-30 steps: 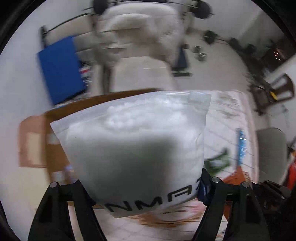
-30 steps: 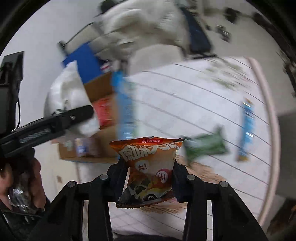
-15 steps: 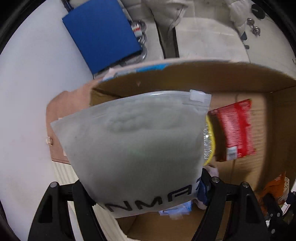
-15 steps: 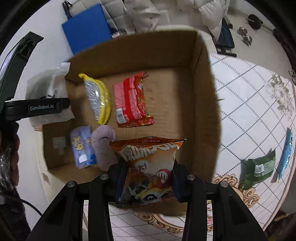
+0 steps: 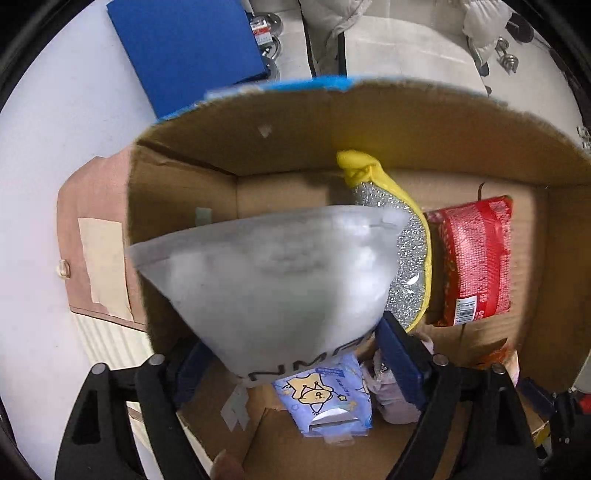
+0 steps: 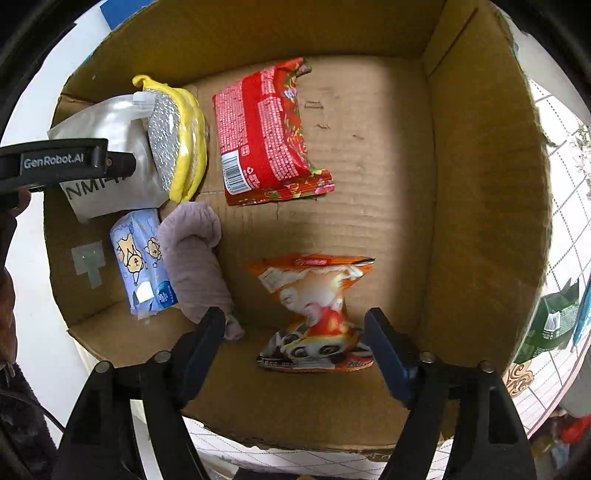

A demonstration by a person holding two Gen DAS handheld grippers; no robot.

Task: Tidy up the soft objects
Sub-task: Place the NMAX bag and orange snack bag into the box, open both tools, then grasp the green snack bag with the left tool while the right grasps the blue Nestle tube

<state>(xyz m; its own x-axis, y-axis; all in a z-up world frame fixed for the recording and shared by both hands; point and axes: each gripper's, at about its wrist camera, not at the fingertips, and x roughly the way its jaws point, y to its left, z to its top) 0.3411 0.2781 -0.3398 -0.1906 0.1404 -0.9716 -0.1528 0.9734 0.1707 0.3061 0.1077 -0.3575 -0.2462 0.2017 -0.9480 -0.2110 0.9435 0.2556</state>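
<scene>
Right gripper [image 6: 295, 326] hangs over the box [image 6: 480, 184] with fingers spread wide, and the orange snack bag [image 6: 314, 314] lies loose on the box floor between them, touching neither. Left gripper [image 5: 291, 350] has fingers apart too, the white pouch [image 5: 273, 280] sitting between them above the blue tissue pack [image 5: 325, 398].

home | dumbbells [image 5: 508, 59], jacket [image 5: 484, 26] on floor | patterned tablecloth [image 6: 565, 229]

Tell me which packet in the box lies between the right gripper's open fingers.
The orange snack bag: it lies between the right gripper's spread fingers, untouched. The red packet lies farther back in the cardboard box.
</scene>
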